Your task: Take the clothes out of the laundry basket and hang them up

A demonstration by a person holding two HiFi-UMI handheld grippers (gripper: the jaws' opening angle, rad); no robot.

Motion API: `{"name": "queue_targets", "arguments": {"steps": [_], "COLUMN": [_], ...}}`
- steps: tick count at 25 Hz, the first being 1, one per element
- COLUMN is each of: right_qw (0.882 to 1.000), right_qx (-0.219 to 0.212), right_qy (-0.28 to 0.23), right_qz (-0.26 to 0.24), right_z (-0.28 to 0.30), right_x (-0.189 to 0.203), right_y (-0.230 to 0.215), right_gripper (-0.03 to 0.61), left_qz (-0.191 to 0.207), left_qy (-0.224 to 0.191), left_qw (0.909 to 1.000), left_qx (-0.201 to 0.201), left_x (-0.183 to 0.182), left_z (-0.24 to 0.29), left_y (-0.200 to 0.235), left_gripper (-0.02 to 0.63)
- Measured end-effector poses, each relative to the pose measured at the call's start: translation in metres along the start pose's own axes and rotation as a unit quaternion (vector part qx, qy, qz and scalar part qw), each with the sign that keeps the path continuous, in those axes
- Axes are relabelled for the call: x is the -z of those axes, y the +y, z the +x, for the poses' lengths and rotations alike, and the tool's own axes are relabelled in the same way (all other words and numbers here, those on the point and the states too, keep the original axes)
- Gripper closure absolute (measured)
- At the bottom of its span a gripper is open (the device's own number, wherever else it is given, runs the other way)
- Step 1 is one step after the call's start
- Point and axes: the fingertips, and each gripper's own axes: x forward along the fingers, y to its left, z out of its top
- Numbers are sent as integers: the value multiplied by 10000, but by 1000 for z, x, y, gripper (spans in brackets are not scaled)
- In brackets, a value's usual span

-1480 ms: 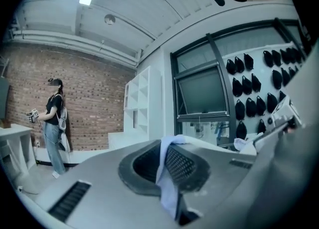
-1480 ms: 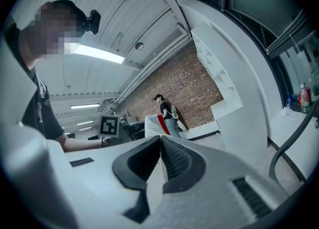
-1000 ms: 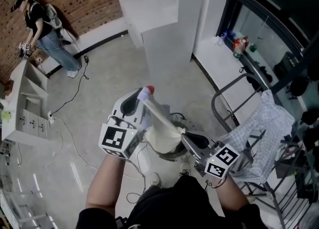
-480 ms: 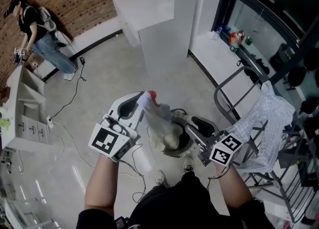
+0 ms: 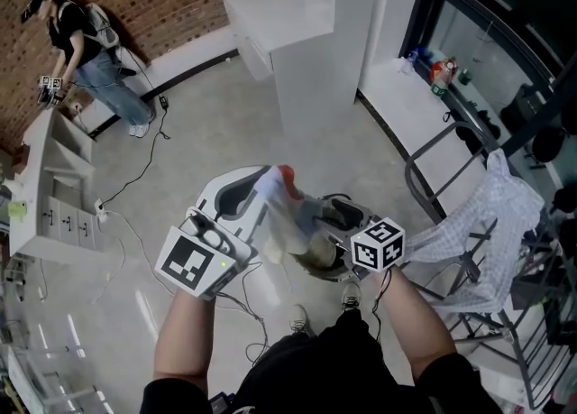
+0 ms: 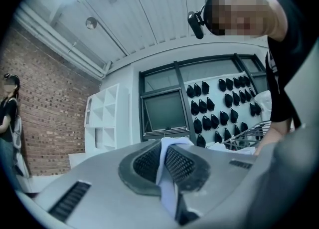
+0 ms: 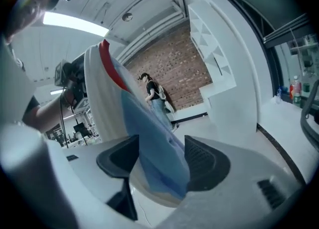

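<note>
Left gripper [image 5: 263, 183]: mine, jaws closed tight on a fold of the garment [image 5: 287, 218]; cloth fills the slit between the pads.
Right gripper [image 5: 339, 215]: mine, jaws have just been opening and stand wide. The garment hangs down between them, but neither pad presses on it.
Garment, place: in the air between my two grippers, above what I take for the basket [image 5: 317, 262], well apart from the rack [image 5: 433, 146].
Garment, look: soft and limp. It is off-white with a red edge at the top and a pale blue panel lower down. It is bunched into a hanging fold, not spread, so I cannot tell what kind of garment it is.
Done: a checked shirt [image 5: 491, 223] lies draped over the rack. This garment is out of the basket.
Left: as I judge it, take a fresh hold with the right, spread the cloth, carry it to the rack and hang it.
Basket contents: hidden under the garment, so the count is unknown.
</note>
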Motion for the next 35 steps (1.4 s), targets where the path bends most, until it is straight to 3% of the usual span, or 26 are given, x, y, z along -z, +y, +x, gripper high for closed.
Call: {"name": "queue_targets", "arguments": {"steps": [2, 3, 6, 7, 13, 18, 27, 35], "right_qw": [9996, 9992, 9987, 9988, 9972, 9875, 9539, 9141], "right_qx": [-114, -116, 77, 158, 725, 1367, 2422, 3210], "right_qy": [234, 352, 450, 415, -68, -706, -1765, -2476], "right_qz": [-96, -157, -222, -200, 173, 341, 139, 5], "right_z": [15, 21, 24, 21, -31, -96, -209, -344], "right_x": [14, 20, 30, 31, 21, 0, -56, -70], "right_y": [11, 16, 22, 22, 8, 1, 28, 53], "right_gripper": [292, 329, 534, 568, 569, 571, 571, 571], "left_qz": [21, 27, 55, 63, -39, -76, 152, 272], "left_qy": [-22, -26, 22, 54, 149, 229, 251, -27], "left_qw": [10000, 10000, 9998, 9997, 9987, 9990, 9995, 9957], "left_qx": [-34, -55, -168, -226, -487, -389, 78, 884], "left_x": [-3, -3, -1, 1, 19, 29, 24, 5], "left_z": [-8, -12, -25, -29, -43, -48, -36, 14], "left_y": [2, 4, 13, 17, 32, 28, 1, -85], "left_gripper": [601, 601, 601, 601, 601, 601, 601, 601]}}
